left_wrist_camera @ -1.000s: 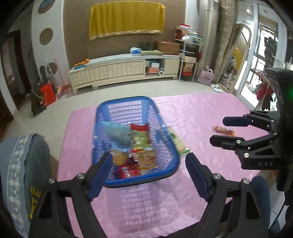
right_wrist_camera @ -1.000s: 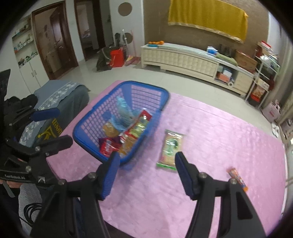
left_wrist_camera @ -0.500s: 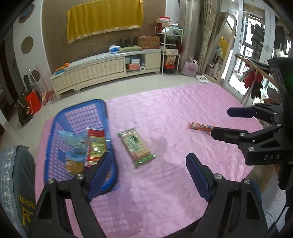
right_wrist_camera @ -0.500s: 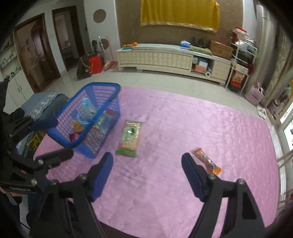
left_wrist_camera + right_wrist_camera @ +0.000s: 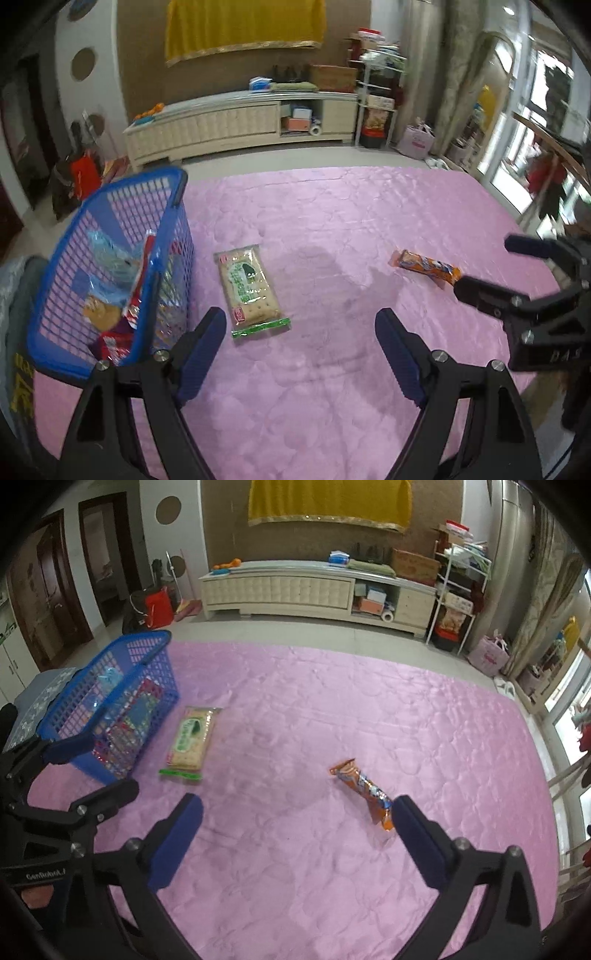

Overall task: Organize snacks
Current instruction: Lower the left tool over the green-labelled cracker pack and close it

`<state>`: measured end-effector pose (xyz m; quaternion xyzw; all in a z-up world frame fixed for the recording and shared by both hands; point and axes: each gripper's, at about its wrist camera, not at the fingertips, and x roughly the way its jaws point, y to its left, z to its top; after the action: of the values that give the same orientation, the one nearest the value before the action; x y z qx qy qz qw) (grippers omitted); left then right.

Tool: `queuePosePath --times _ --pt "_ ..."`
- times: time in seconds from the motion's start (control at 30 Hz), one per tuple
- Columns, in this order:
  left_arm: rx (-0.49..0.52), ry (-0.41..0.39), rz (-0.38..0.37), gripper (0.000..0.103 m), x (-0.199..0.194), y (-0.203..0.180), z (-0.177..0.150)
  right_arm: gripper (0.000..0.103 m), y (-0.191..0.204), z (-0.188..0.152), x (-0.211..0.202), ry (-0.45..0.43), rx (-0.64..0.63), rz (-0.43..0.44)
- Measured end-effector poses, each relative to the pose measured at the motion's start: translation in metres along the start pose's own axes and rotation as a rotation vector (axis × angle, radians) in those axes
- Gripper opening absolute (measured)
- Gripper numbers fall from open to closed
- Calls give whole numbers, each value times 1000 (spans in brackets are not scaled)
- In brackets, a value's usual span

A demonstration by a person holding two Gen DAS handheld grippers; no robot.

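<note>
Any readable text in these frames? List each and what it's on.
"DAS": right gripper body, in the left wrist view.
"GenRobot.A", cut off: left gripper body, in the right wrist view.
Cracker pack: green and red print, too blurred.
Orange snack bar: print unreadable.
Chair cover: yellow characters, illegible.

Pink cloth (image 5: 332,206) shiny, quilted; blue basket (image 5: 110,206) plastic mesh; orange wrapper (image 5: 364,790) glossy foil.
</note>
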<state>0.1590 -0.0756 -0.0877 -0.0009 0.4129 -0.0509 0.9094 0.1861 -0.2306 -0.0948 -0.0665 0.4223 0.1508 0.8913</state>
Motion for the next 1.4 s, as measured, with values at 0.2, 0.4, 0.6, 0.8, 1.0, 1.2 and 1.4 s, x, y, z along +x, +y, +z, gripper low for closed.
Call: queuePosePath --times 0.2,0.4,0.6,0.8,1.0,1.2,1.4 --pt "-41 9 44 82 30 2 -4 103 -6 -7 28 8 7 -8" --pt "-59 -7 92 82 51 7 -2 103 -9 -6 55 14 15 -9" --pt "-30 30 118 89 75 6 1 103 -7 -3 71 4 16 -13" --pt "-48 55 131 101 96 14 0 103 -9 0 86 10 4 -31" --pt "-43 23 240 102 107 9 -1 103 -13 -2 106 36 -7 -47" --pt "-94 44 280 102 127 14 6 103 -8 -5 124 64 -22 -49" --pt "-108 88 260 102 149 22 7 103 -9 -6 134 74 -17 -44"
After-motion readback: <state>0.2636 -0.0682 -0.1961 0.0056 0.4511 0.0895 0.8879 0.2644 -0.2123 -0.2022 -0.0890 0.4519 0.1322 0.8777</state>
